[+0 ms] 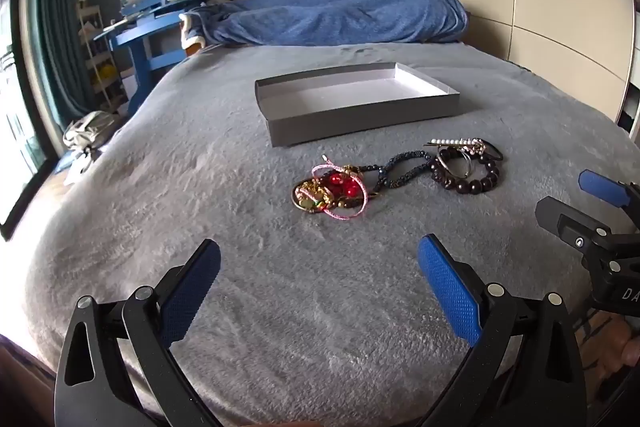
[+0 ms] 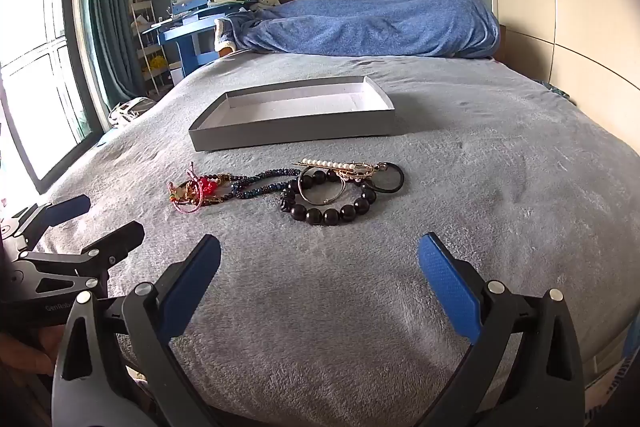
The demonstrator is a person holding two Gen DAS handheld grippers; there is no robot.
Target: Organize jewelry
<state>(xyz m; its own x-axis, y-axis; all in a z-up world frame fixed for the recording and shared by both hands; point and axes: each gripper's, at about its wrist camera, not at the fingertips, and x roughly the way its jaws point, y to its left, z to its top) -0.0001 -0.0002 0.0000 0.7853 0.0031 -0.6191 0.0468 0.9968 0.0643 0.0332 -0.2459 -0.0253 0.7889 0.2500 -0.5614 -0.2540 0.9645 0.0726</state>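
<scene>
Hovering low over the grey bed blanket (image 1: 200, 187), the left claw (image 1: 319, 265) has its blue-padded fingers spread wide with nothing between them; the right claw (image 2: 319, 263) is spread just as wide and equally unladen. Each claw shows at the edge of the other's view: the right one at the right edge of the left wrist frame, the left one at the lower left of the right wrist frame.

Beyond the fingertips, in the middle of both frames, the jewelry lies in a loose row on the blanket. A tangle of pink cord, gold pieces and red beads (image 1: 332, 193) sits leftmost, touching a dark blue beaded strand (image 1: 400, 169). Right of that lies a black bead bracelet (image 2: 332, 213) with a metal ring (image 2: 324, 193) resting inside it, a pearl hair clip (image 2: 332, 165) and a black hair tie (image 2: 388, 179).

Farther up the frame, apart from the jewelry, stands a shallow grey cardboard tray (image 2: 296, 137) with a white lining. A crumpled blue duvet (image 2: 372, 21) fills the bed's far end.
</scene>
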